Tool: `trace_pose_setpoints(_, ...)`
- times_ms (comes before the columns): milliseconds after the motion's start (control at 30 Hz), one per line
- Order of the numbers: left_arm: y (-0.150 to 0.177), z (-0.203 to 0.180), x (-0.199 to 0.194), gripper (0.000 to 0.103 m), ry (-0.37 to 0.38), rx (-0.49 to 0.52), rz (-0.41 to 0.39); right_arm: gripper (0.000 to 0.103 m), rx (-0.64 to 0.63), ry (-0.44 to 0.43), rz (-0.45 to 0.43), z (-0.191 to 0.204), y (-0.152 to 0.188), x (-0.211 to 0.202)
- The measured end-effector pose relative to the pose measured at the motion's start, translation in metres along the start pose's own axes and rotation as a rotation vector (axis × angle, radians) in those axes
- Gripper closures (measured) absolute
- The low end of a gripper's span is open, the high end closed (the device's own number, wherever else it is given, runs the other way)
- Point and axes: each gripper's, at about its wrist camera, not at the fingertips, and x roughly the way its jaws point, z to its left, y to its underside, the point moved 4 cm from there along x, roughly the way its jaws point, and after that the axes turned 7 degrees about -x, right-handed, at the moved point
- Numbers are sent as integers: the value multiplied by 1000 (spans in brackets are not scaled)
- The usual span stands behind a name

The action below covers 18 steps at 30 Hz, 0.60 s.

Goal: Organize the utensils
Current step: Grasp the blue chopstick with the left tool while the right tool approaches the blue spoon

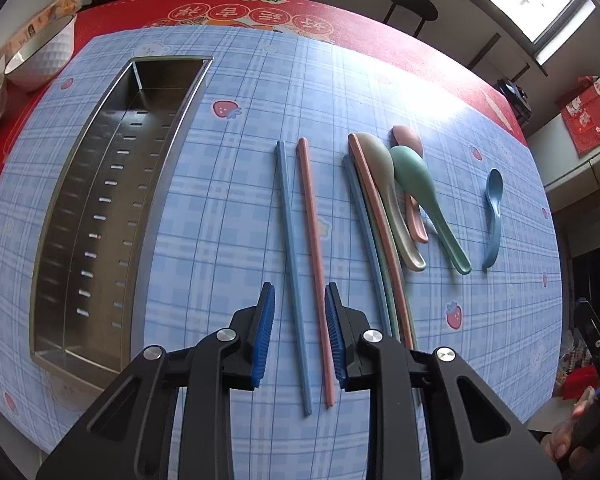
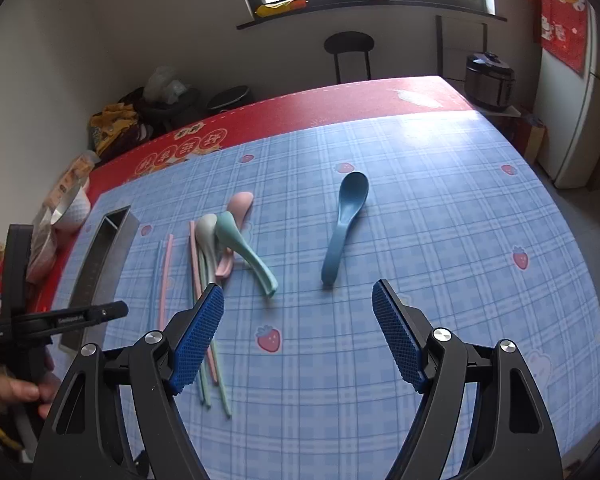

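Two chopsticks sit between the left gripper (image 1: 300, 334) fingers: a blue chopstick (image 1: 290, 248) and a pink chopstick (image 1: 314, 240), side by side, running from 12 toward 6 o'clock in the left wrist view. Fingers narrowed to a small gap, blue pads (image 1: 265, 332) just beside the pair on each side; pads do not clearly press, a sliver of cloth shows at both sides. Steel tray (image 1: 168, 184) lies at 9 o'clock of that gripper, nothing seen inside it. At 1 o'clock: a bundle of more chopsticks (image 1: 374, 240) touching a grey spoon (image 1: 384, 184), a green spoon (image 1: 420, 192) and a pink spoon (image 1: 410, 140) partly under them. Blue spoon (image 2: 344, 224) lies apart on the checked tablecloth (image 2: 440, 240), at 12 o'clock of the right gripper (image 2: 298, 320). Right gripper fingers spread wide, holding nothing, touching nothing, hovering over bare cloth. White bowl (image 1: 44, 56) at 10 o'clock by the table edge.
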Motion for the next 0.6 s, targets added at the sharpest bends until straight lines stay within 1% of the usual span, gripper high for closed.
trace_pose_setpoints(33,-2,-1,5,83,-4,7,7,29,16,11,2,-3,2,0)
trace_pose_setpoints(200,-9,-5,26,83,-21,43,33,30,70,47,34,-13,15,3)
trace_pose_setpoints(400,-13,0,44,84,-37,41,65,30,73,58,51,-11,22,8)
trace_pose_setpoints(600,-13,-5,48,84,-50,60,50,30,72,68,57,-9,24,11)
